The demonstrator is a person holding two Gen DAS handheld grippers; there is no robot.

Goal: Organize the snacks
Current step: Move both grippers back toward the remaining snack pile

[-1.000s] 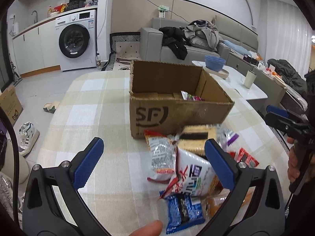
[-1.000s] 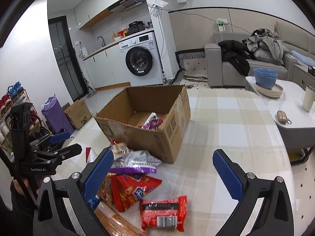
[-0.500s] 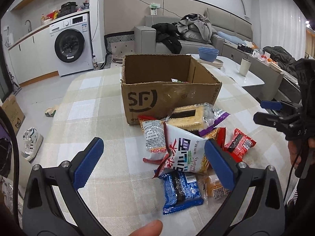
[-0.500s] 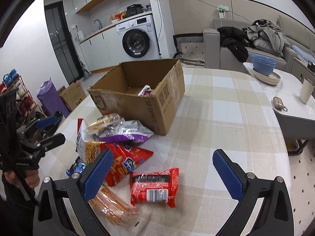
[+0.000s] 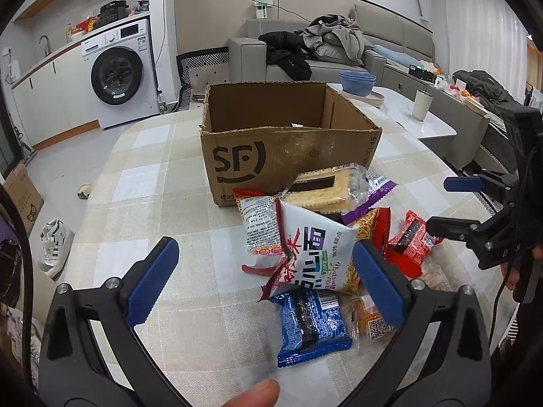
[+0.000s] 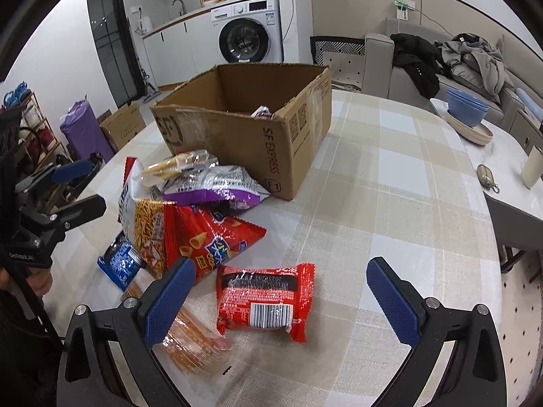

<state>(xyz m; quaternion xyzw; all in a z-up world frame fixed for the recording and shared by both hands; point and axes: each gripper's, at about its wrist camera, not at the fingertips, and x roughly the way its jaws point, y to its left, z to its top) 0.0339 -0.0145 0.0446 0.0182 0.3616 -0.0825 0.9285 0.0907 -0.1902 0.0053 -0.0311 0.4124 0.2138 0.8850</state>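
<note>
An open SF cardboard box (image 5: 271, 156) (image 6: 244, 135) stands on the checked table with a snack packet inside (image 6: 262, 112). A pile of snack packets lies in front of it. My left gripper (image 5: 264, 281) is open and empty, above a blue packet (image 5: 310, 325) and a white packet (image 5: 315, 254). My right gripper (image 6: 281, 302) is open and empty, its jaws either side of a red packet (image 6: 266, 300). A red cone-snack bag (image 6: 210, 237), a purple bag (image 6: 217, 183) and a clear biscuit pack (image 6: 193, 339) lie beside it.
The checked tablecloth (image 6: 390, 203) spreads to the right of the pile. A white side table with blue bowls (image 6: 466, 112) and a cup (image 6: 531, 169) stands at the right. A sofa with clothes (image 5: 322, 47) and a washing machine (image 5: 117, 74) are behind.
Both grippers have pulled back from the box and dropped lower over the snack pile. The red packet now lies between the right gripper's jaws. Both stay open.
</note>
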